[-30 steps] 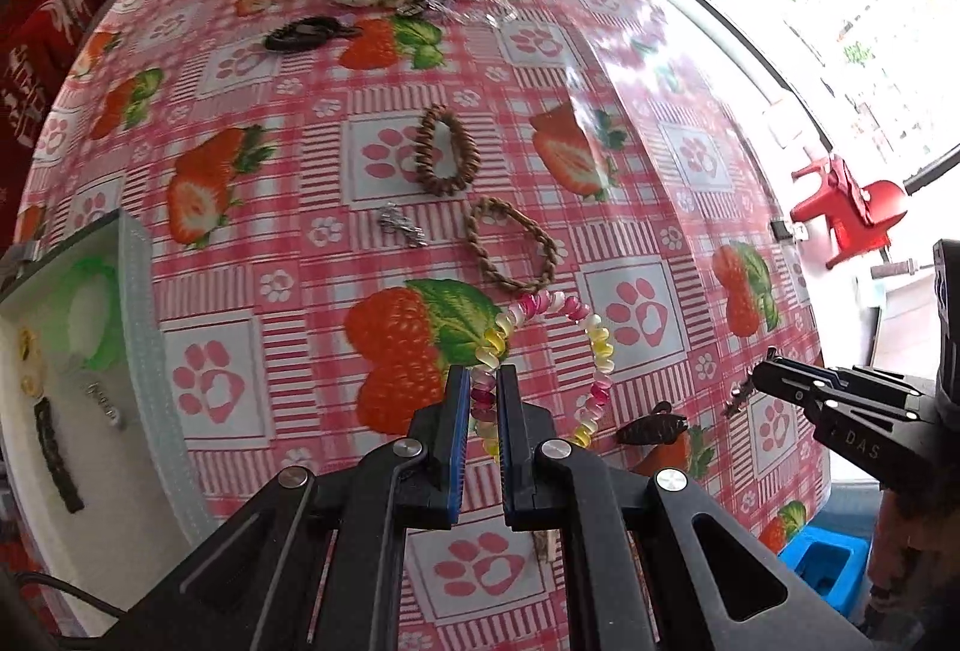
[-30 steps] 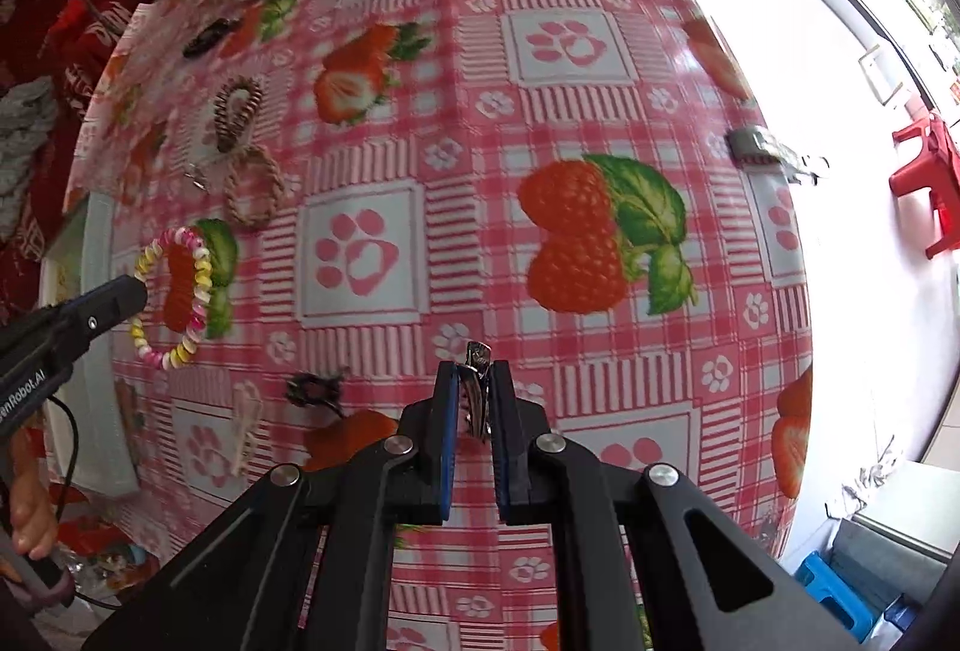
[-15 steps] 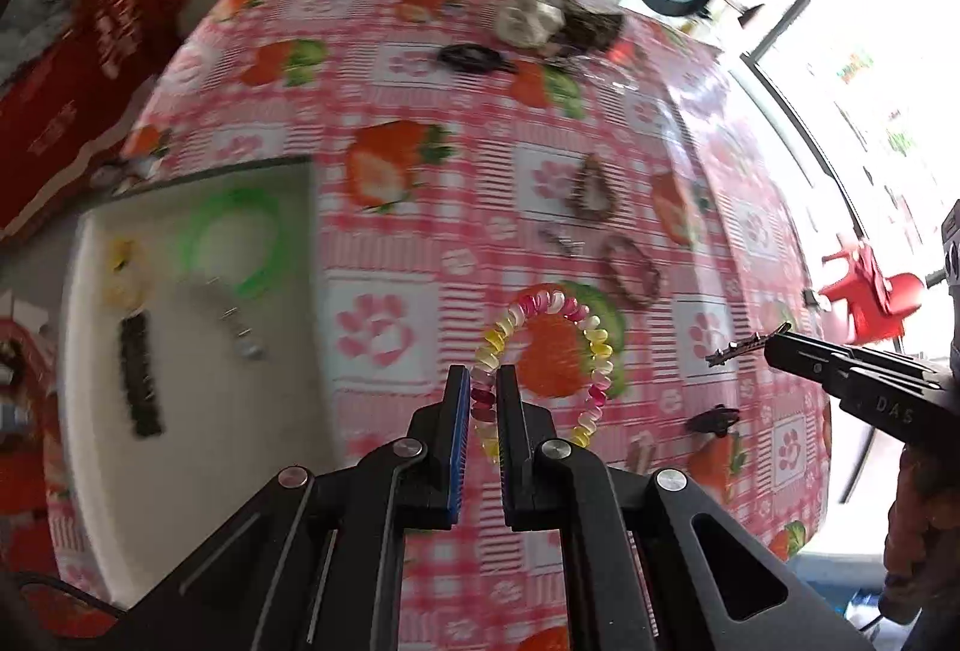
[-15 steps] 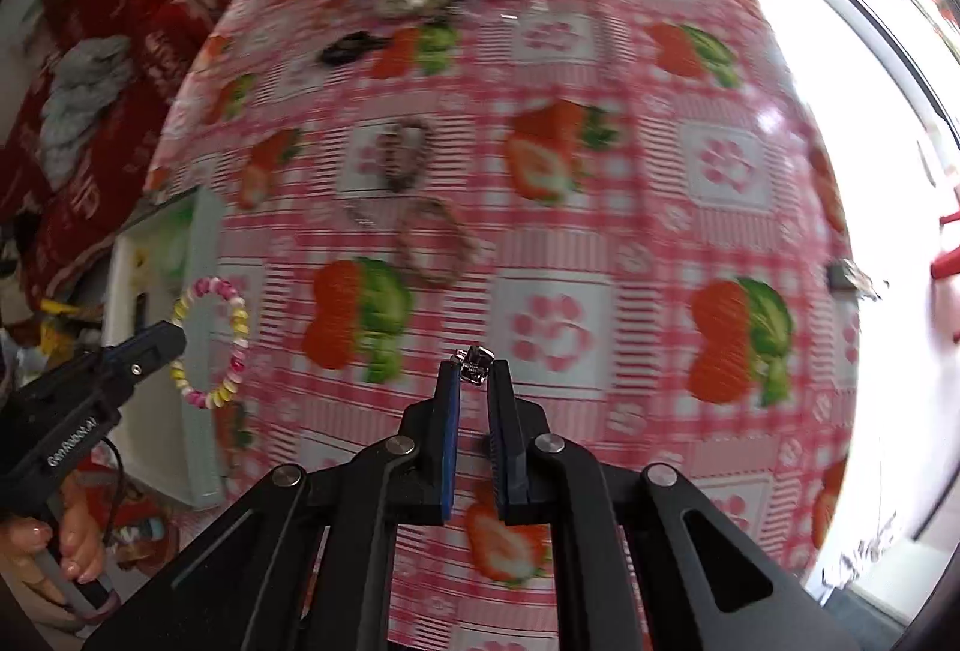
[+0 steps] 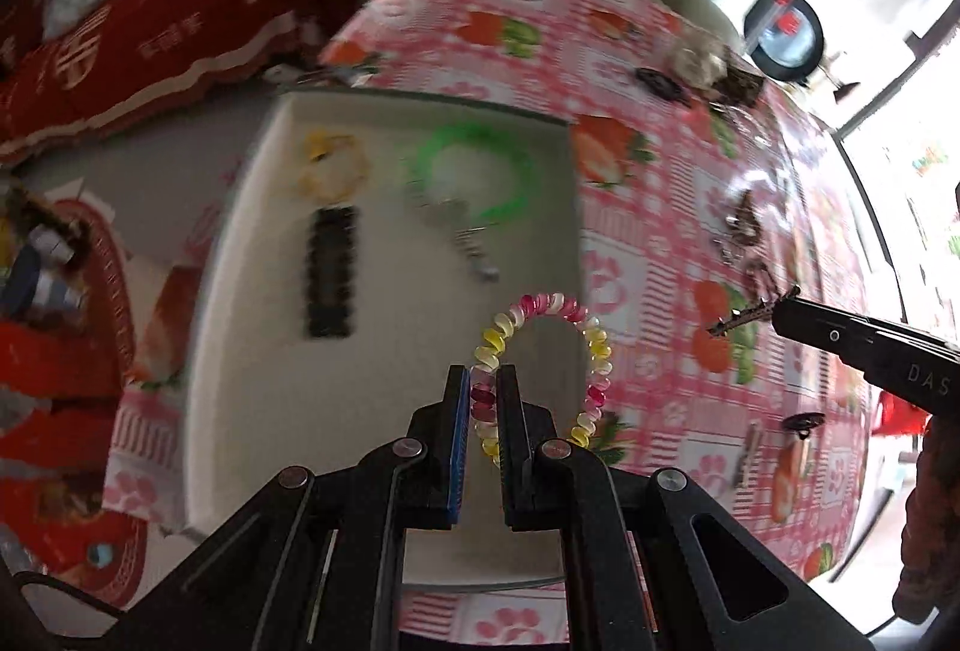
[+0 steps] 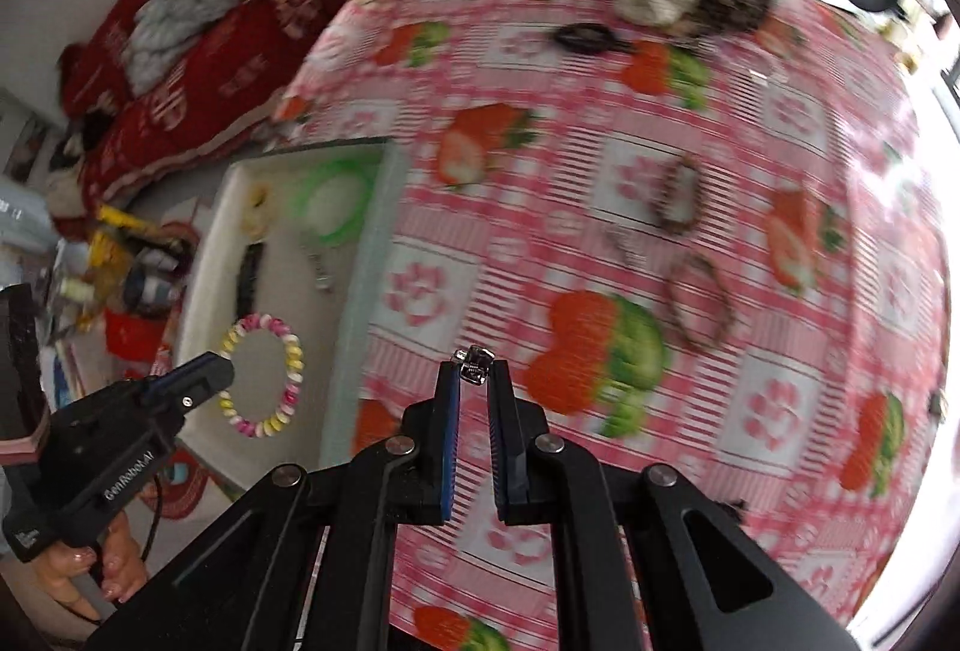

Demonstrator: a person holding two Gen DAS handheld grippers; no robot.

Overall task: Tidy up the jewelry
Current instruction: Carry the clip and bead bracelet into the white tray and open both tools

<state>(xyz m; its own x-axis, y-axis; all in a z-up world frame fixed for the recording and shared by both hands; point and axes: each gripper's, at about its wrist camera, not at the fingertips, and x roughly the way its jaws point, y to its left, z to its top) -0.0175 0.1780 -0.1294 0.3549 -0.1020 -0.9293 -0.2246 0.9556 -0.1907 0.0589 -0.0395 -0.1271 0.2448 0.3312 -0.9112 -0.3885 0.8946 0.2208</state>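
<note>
My right gripper (image 6: 475, 381) pinches a small metal clip (image 6: 473, 364) at its tips, above the strawberry tablecloth (image 6: 780, 411). To the left, my left gripper (image 6: 204, 378) holds a coil bracelet (image 6: 264, 375) over the white tray (image 6: 207, 255), which holds a green ring (image 6: 333, 201).

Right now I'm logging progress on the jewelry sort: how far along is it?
Partly done. The white tray already holds a green ring, a yellow piece, a black strip and a small metal piece. In hand: the left hand-held gripper carries the coiled multicolour bracelet above the tray; the right hand-held gripper pinches a small metal clip. Left: two brown bracelets and other pieces on the tablecloth.
</note>
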